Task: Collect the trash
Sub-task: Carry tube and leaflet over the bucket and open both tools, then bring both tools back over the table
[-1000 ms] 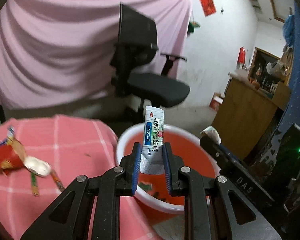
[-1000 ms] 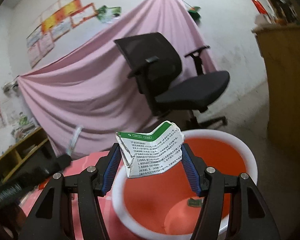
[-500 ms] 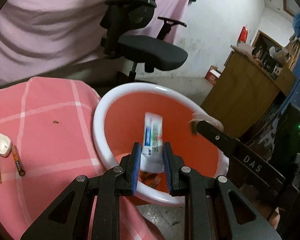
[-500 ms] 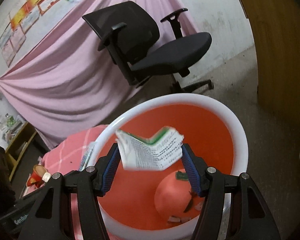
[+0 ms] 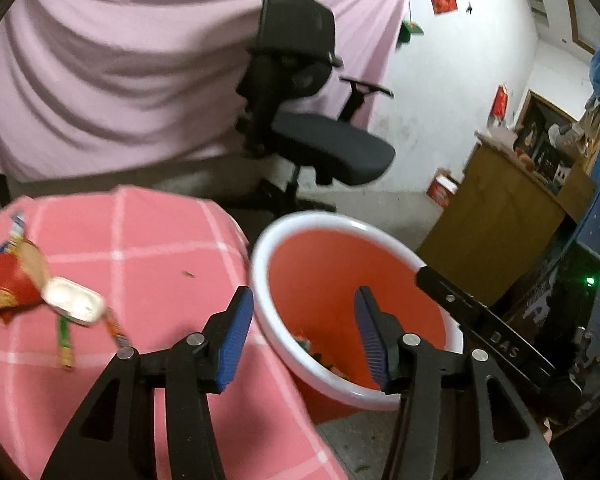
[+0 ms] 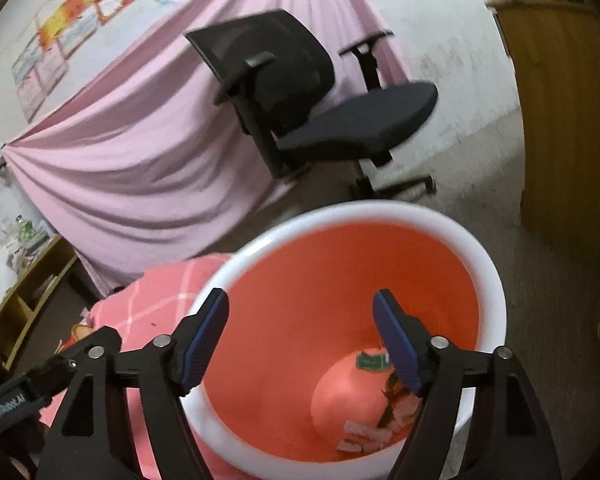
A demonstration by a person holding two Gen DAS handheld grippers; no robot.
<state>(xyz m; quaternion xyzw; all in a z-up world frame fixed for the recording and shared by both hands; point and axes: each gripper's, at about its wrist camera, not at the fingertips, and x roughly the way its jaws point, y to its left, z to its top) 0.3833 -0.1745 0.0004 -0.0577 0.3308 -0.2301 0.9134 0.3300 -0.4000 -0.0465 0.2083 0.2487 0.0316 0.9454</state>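
The red bin (image 6: 380, 280) with its white rim stood upright beside the pink checked table (image 5: 139, 248), wrappers (image 6: 374, 362) scattered on its bottom. A red packet (image 5: 3, 288), white cup (image 5: 73, 300) and sticks (image 5: 64, 344) lay on the cloth.

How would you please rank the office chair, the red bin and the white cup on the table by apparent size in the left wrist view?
1. Office chair and red bin: similar; the bin is nearer, so unranked.
2. White cup: clearly smallest.
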